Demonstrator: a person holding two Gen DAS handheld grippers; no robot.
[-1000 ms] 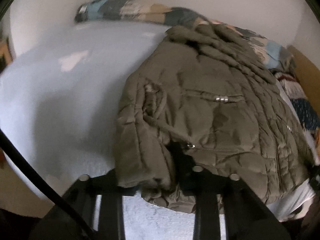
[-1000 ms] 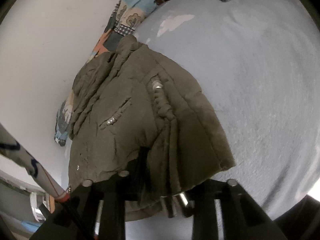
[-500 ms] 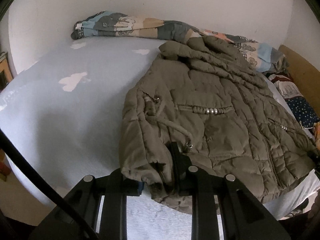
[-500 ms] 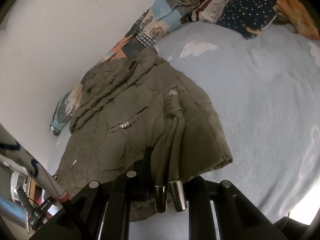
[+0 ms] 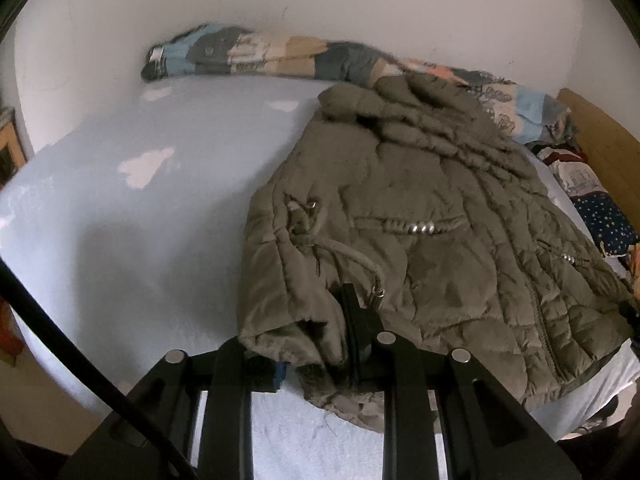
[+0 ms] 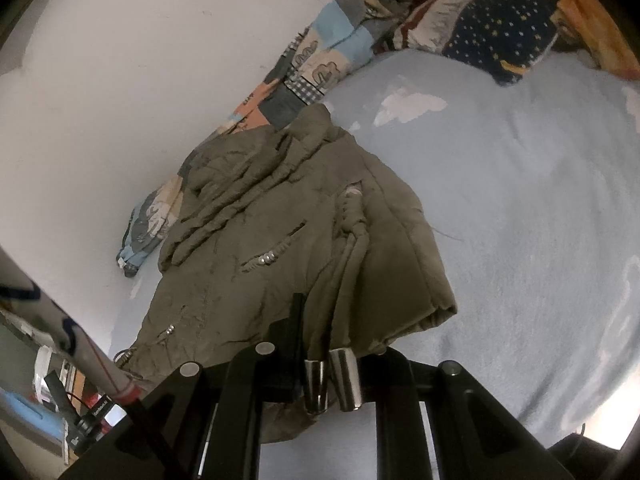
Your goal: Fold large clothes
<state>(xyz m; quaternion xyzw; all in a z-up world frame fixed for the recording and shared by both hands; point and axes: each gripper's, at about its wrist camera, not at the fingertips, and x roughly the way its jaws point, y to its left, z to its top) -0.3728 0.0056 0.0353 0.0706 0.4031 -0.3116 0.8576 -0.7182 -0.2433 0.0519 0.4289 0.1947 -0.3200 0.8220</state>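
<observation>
1. Both grippers pinch the near hem of the olive jacket: the left gripper at one corner, the right gripper clamped beside the drawstring ends.
2. Folding looks partly done; the jacket lies doubled on the blue bed, its hood toward the wall. Further folds seem left.
3. Patchwork bedding is bunched against the wall, touching the hood, and may crowd a fold that way.

We are in a home bedroom: a bed with a pale blue sheet stands against a white wall, a patchwork quilt bunched along it, by a wooden headboard.
</observation>
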